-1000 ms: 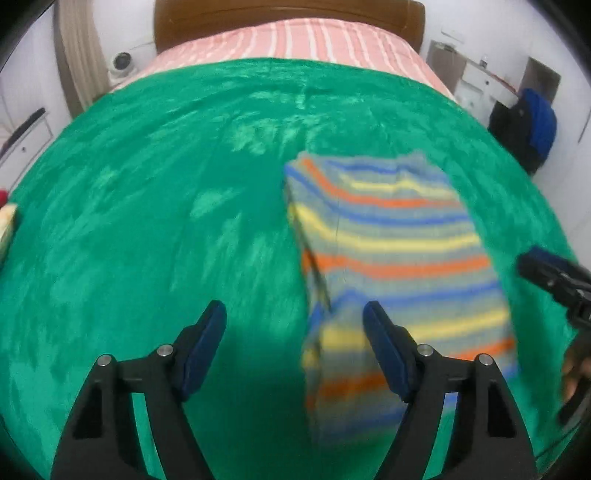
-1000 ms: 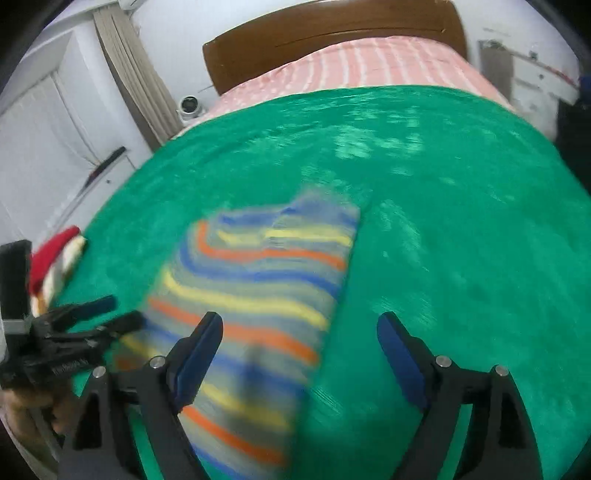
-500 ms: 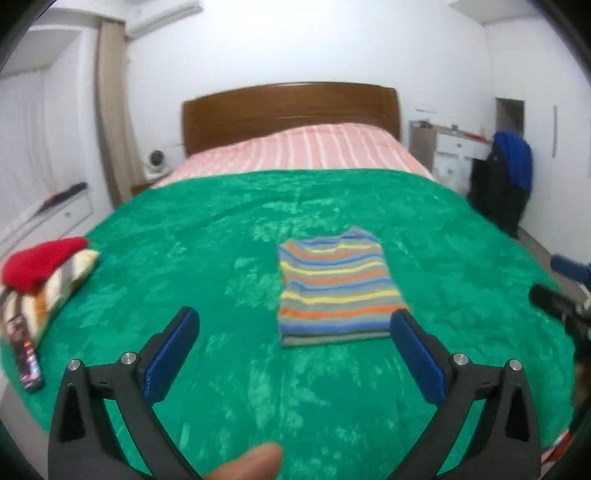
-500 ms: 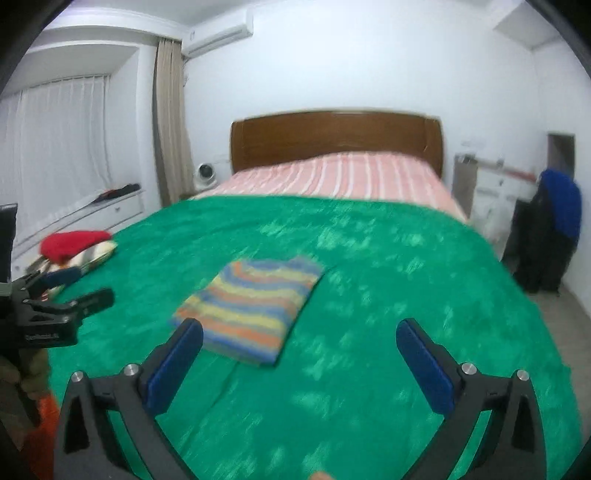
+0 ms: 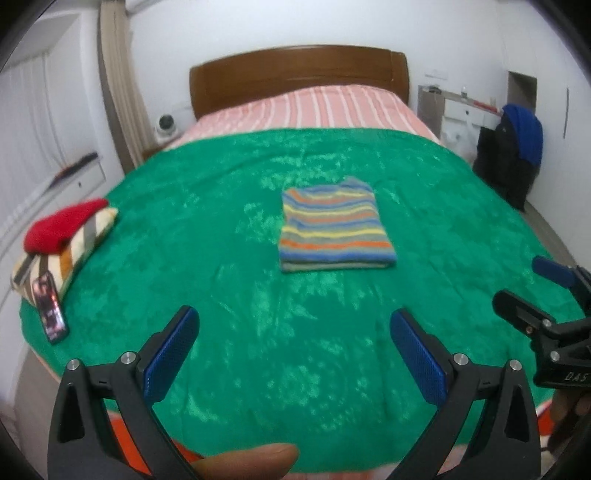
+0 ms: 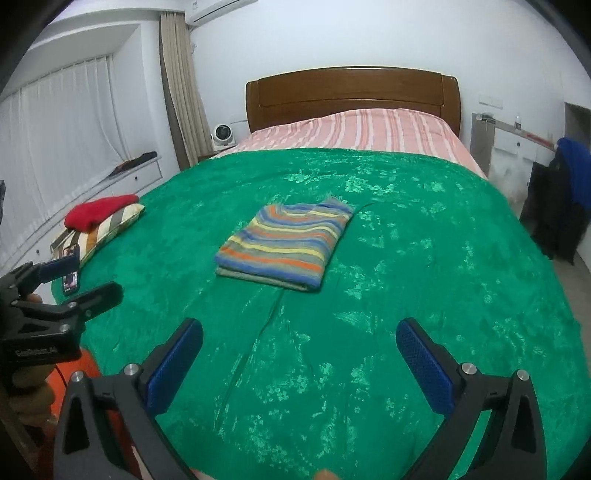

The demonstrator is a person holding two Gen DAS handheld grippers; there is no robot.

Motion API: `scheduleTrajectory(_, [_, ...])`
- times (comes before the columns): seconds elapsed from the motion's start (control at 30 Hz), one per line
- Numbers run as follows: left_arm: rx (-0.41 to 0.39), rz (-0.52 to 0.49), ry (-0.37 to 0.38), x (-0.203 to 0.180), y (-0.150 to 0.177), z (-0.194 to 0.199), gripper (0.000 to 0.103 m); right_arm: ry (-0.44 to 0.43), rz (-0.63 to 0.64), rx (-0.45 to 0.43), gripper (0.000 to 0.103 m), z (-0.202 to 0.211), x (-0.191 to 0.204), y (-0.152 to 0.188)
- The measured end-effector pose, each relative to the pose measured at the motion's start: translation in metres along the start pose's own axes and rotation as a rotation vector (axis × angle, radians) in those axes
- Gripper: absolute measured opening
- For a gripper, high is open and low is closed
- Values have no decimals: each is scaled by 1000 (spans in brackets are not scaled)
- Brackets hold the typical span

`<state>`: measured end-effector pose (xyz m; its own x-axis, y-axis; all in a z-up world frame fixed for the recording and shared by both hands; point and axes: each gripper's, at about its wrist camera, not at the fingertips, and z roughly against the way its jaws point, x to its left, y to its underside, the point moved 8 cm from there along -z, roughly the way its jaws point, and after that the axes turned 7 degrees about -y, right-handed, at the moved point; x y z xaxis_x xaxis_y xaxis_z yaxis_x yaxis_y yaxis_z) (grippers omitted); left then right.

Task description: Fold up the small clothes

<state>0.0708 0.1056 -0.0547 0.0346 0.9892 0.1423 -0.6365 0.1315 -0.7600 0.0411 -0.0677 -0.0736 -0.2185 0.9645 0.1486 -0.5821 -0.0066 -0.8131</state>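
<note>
Both grippers, left (image 5: 293, 354) and right (image 6: 299, 363), are held spread wide and empty over the bed's near edge, while the folded striped top (image 5: 334, 230) is seen well ahead of them mid-blanket (image 6: 424, 295), its long axis toward the headboard (image 6: 352, 96).

Soft, even indoor light, hardly any shadows; fisheye bends and darkens the edges, and the far wall (image 5: 332, 29) looks perhaps slightly soft.
</note>
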Motion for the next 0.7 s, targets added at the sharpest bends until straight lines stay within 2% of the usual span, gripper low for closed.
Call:
scheduleTrajectory(0.1, [29,38,-1,5,0,4,103,-10,24,3,103,11,8,-11])
scheduleTrajectory(0.23, [18,43,-26,7,-4,10,103,9,54,29,103,20,16,-19])
scheduleTrajectory(0.4, [-14,13,-65,5,-6,18,103,26,72,65,103,22,21,-14])
scheduleTrajectory(0.57, [9,-13,-69,1,-3,19,103,50,40,138,103,16,17,-3])
scheduleTrajectory(0.7, [23,-40,-83,-2,-4,23,103,66,35,145,103,25,19,-7])
